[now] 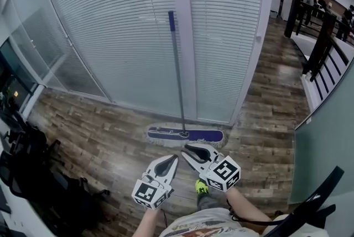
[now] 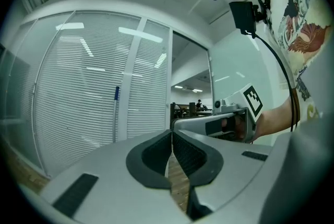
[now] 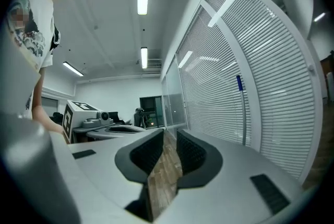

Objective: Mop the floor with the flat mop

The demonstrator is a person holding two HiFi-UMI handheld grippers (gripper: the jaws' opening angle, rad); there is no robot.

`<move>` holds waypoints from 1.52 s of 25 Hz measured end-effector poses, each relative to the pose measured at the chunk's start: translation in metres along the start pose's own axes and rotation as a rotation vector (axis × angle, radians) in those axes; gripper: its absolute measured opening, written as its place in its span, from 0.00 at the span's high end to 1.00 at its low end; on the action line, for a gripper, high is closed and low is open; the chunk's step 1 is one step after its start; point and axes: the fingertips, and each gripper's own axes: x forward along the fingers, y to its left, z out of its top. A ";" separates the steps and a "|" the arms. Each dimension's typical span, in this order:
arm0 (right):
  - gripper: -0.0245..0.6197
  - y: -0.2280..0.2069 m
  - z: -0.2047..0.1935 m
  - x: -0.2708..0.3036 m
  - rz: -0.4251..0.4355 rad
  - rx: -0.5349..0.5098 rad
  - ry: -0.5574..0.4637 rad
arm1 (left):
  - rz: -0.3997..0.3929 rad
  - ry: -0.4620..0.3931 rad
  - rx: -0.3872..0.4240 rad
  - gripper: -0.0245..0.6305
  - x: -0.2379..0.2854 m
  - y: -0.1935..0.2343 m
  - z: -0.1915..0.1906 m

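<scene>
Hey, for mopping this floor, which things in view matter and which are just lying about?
For the job: flat mop, upright against the glass wall; wood floor; left gripper and right gripper, both shut, empty.
Lying about: black chairs at left; dark railing at right.

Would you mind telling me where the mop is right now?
In the head view, the mop stands mid-frame: handle leaning against the white post between the blinds, head flat on the floor just ahead of the left gripper and right gripper.
</scene>
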 end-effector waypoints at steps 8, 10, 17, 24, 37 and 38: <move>0.85 -0.105 0.007 0.050 0.046 0.051 0.014 | 0.029 0.055 -0.036 0.94 0.096 0.067 -0.004; 0.85 -0.127 0.004 0.055 0.054 0.067 0.016 | 0.037 0.060 -0.031 0.94 0.118 0.078 -0.006; 0.85 -0.193 0.011 0.084 0.064 0.054 0.037 | 0.069 0.050 -0.023 0.94 0.171 0.123 -0.002; 0.85 -0.245 0.031 0.114 0.025 0.002 0.032 | 0.054 0.055 -0.004 0.94 0.209 0.161 0.007; 0.85 -0.348 0.067 0.210 -0.099 -0.056 0.050 | -0.062 0.038 0.017 0.94 0.305 0.278 0.021; 0.85 -0.357 0.071 0.220 -0.112 -0.061 0.047 | -0.069 0.035 0.020 0.94 0.312 0.290 0.022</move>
